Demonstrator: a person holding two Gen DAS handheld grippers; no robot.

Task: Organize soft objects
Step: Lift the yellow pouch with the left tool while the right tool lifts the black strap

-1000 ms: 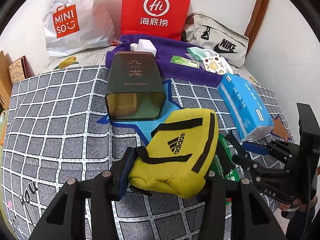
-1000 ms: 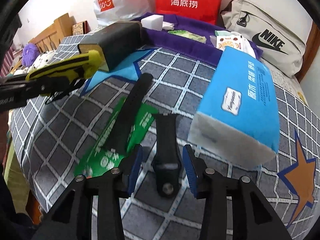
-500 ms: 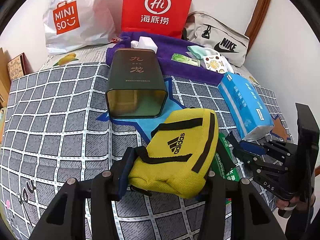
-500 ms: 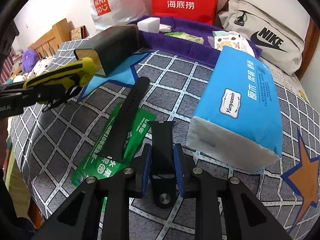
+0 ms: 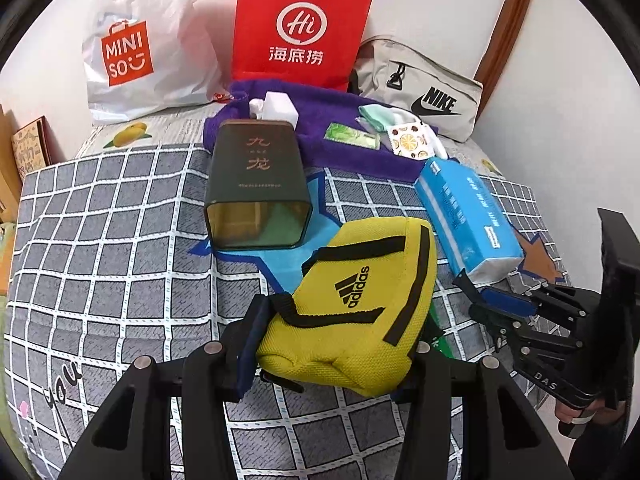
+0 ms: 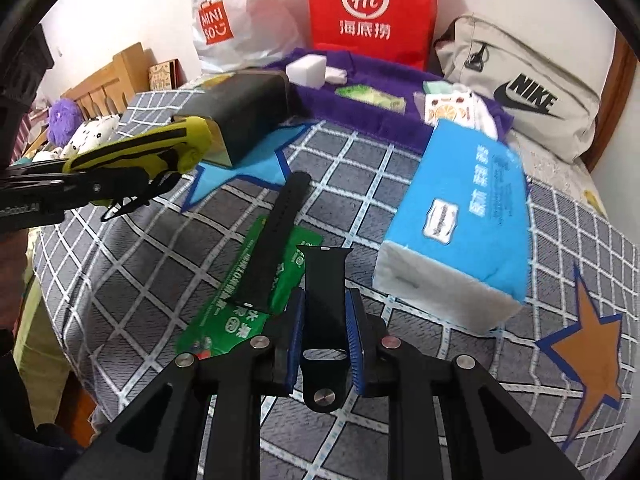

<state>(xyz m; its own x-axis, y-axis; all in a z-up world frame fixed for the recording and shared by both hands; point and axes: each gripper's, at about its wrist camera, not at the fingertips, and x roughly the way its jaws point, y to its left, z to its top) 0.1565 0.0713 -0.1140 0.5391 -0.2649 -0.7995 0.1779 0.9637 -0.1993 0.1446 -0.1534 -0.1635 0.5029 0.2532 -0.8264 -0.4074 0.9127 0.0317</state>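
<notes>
My left gripper [image 5: 340, 328] is shut on a yellow Adidas pouch [image 5: 360, 292], which hangs just above the checked bedspread [image 5: 100, 240]. From the right wrist view, that pouch [image 6: 160, 148] shows at the far left. A short black watch strap [image 6: 324, 276] with a metal stud sits between the blue pads of my right gripper [image 6: 325, 304], which is shut on it and holds it slightly off the bed. The longer strap half [image 6: 276, 240] lies across a green packet [image 6: 224, 320]. A blue tissue pack [image 6: 460, 216] lies just right of the held strap.
A dark green tin [image 5: 256, 184] lies on its side, open end towards me. Behind it a purple towel [image 5: 328, 140] carries small packets and a white block. A Miniso bag [image 5: 140, 48], a red paper bag [image 5: 300, 24] and a grey Nike bag [image 5: 420, 88] line the wall.
The right gripper's jaws closed from wide apart onto the short black strap and raised it a little. The left gripper and its yellow pouch stayed put.
</notes>
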